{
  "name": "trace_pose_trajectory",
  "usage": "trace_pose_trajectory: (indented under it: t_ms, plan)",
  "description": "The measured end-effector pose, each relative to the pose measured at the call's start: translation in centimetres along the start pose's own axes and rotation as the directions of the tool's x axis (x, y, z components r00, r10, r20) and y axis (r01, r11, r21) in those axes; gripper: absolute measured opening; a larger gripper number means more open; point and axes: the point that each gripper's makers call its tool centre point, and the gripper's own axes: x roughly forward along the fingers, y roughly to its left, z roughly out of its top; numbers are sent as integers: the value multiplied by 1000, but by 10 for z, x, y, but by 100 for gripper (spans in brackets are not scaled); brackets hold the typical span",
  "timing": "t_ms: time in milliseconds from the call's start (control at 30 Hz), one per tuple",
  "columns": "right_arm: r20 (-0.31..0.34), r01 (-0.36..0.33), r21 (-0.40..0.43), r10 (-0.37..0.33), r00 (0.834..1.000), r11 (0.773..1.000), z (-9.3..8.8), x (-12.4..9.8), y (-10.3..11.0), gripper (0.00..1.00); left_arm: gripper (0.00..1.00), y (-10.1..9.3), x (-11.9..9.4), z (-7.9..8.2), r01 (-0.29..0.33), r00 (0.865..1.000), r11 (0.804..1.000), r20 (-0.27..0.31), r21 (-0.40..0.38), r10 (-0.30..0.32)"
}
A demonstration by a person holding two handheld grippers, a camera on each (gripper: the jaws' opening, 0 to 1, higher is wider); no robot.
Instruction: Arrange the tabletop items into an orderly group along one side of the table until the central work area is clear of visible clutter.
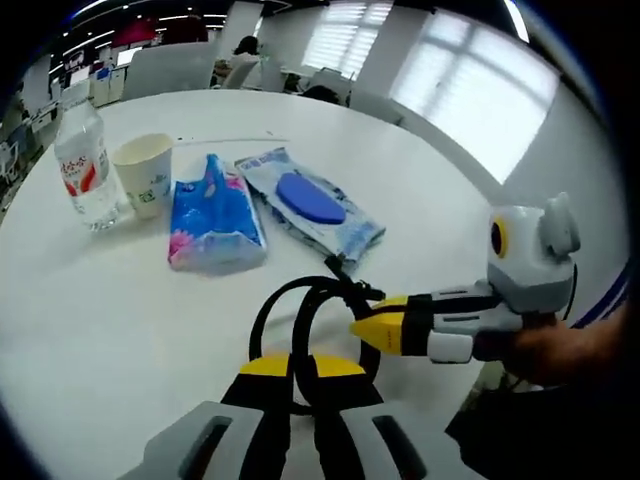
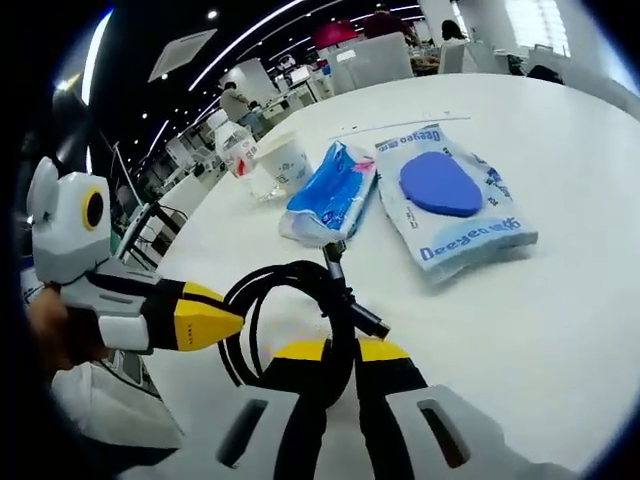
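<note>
The white worktop carries a row at its far side: wipes pack, blue tissue pack, paper cup, water bottle. Nearer lies the coiled black cable: light, limp, springy. Left gripper and right gripper each appear clenched on the coil's loops; hold several strands together.

Bottle, cup, two packets lined; cable coiled nearby.

The wipes pack reads "Deeyeo".
</note>
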Motion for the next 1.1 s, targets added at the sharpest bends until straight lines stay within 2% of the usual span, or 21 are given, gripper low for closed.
trace_pose_trajectory:
  t_ms: [100, 200, 500, 667, 800, 900, 1000, 1100]
  plan:
    - [-4, 19, -18, -19, 1000, 1000, -2, 2, -3, 6, 3, 2, 5, -1, 0, 1000, 1000, -3, 8, 0]
    - [-25, 66, -93, -69, 997, 994, -4, 1, -7, 7, 3, 2, 12, -2, 7, 1000, 1000, -17, 9, -6]
    - [-47, 98, -140, -106, 993, 985, -8, 7, -10, 8, 4, 5, 20, -3, -6, 1000, 1000, -27, 26, 7]
    - [-60, 92, -170, -103, 993, 981, -9, 10, -10, 8, 5, 10, 24, -9, -18, 999, 1000, -35, 26, 19]
    - [-62, 92, -230, -109, 992, 969, -7, 10, -10, 9, 5, 9, 23, -7, -21, 1000, 999, -18, 32, 22]
    - [-52, 80, -260, -97, 994, 962, -6, 8, -7, 12, 6, 10, 22, -5, -23, 1000, 999, 1, 45, 23]
    - [-40, 64, -252, -77, 996, 965, -3, 8, -4, 17, 7, 12, 19, -4, -25, 1000, 998, 14, 52, 24]
    - [-36, 58, -265, -70, 997, 962, -3, 6, -2, 20, 12, 12, 15, -1, -22, 999, 999, 36, 48, 20]
